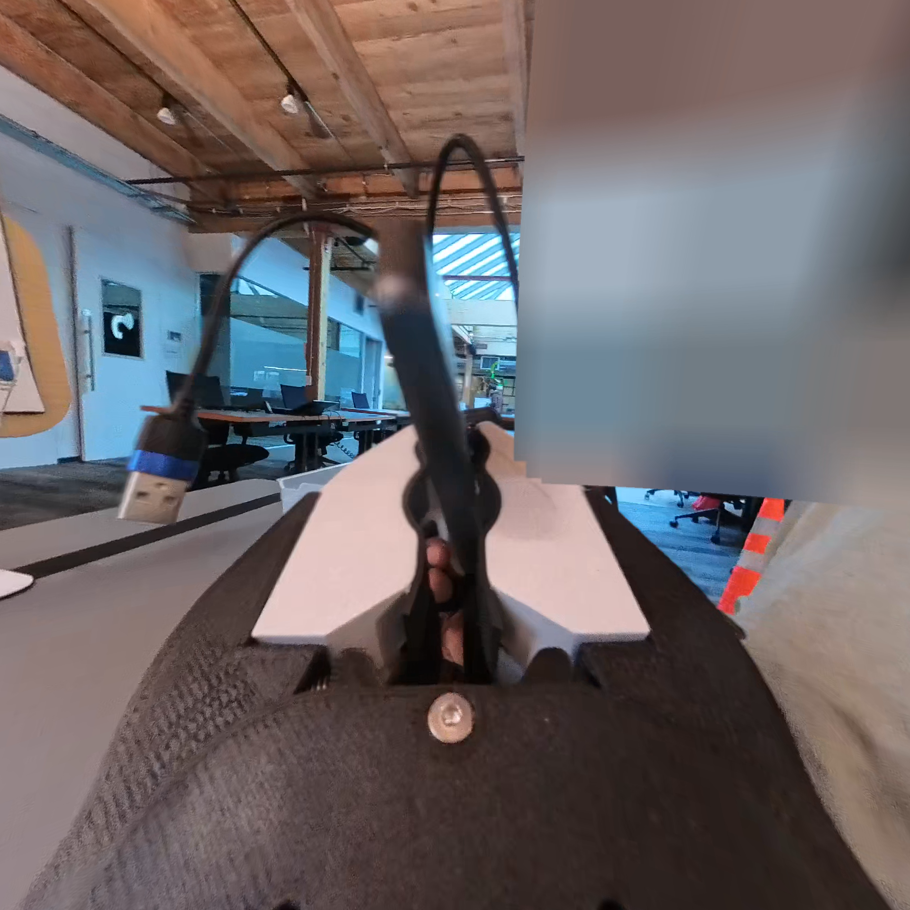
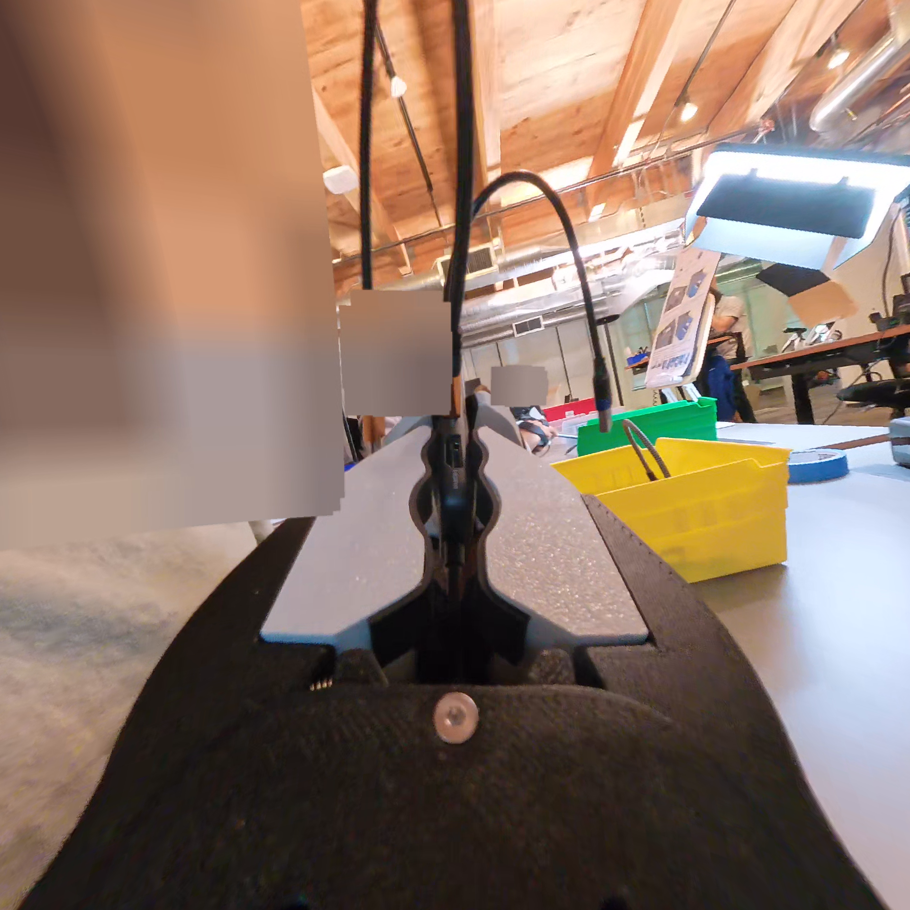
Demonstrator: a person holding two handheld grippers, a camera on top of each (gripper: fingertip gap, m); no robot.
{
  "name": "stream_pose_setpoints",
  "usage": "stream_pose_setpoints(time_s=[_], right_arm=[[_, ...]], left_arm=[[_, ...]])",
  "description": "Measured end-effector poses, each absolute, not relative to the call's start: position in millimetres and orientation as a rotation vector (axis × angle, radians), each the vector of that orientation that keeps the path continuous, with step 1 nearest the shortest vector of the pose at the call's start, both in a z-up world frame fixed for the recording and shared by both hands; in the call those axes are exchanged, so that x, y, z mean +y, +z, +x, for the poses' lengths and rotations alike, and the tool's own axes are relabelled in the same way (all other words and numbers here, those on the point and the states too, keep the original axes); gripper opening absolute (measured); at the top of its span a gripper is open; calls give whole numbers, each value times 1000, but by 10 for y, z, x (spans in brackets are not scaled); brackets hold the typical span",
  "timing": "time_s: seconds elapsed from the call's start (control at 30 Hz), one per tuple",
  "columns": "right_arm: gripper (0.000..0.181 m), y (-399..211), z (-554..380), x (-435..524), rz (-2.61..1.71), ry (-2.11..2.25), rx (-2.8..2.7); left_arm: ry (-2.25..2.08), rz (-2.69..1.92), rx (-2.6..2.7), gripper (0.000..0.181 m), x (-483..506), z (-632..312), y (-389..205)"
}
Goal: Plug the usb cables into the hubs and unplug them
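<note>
Left gripper (image 1: 445, 463) clamped on black hub (image 1: 423, 374), long axis up and away. Its USB plug (image 1: 157, 472) dangling free, off left. Right gripper (image 2: 455, 443) pinching dark hub body (image 2: 454, 480), port facing camera. Plug nearer left gripper.

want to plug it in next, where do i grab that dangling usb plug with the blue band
Grip the black housing of the usb plug above its blue band, leaving the metal tip free. It hangs tilted on its cable, tip pointing down, so coming from the side across the housing looks best. Both hand-held grippers are occupied, the left hand-held gripper shut on a black hub.
</note>
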State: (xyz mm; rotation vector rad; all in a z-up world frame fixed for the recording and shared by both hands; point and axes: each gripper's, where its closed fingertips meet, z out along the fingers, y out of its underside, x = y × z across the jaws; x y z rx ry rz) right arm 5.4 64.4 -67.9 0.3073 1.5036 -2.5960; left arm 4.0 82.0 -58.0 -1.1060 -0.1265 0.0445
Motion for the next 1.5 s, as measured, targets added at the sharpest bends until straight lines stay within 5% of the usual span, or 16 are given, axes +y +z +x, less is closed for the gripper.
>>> stream_pose_setpoints(time_s=[0.03,0.13,0.33,0.6,1.33,1.5], right_arm=[[12,-681,64,637,296,-2602,1531],[31,-647,29,659,299,-2706,1606],[28,-442,-111,975,522,-2982,1573],[22,-380,228,685,308,-2894,1704],[14,-479,262,768,323,-2669,1833],[14,-482,259,743,188,-2787,2361]], left_arm=[[64,-1114,-109,14,808,50,-583],[202,-1093,-25,14,761,108,-550],[741,-1075,142,12,596,109,-482],[1118,-1100,319,12,630,151,-544],[1210,-1212,424,12,816,236,-608],[1212,-1271,346,13,800,89,-653]])
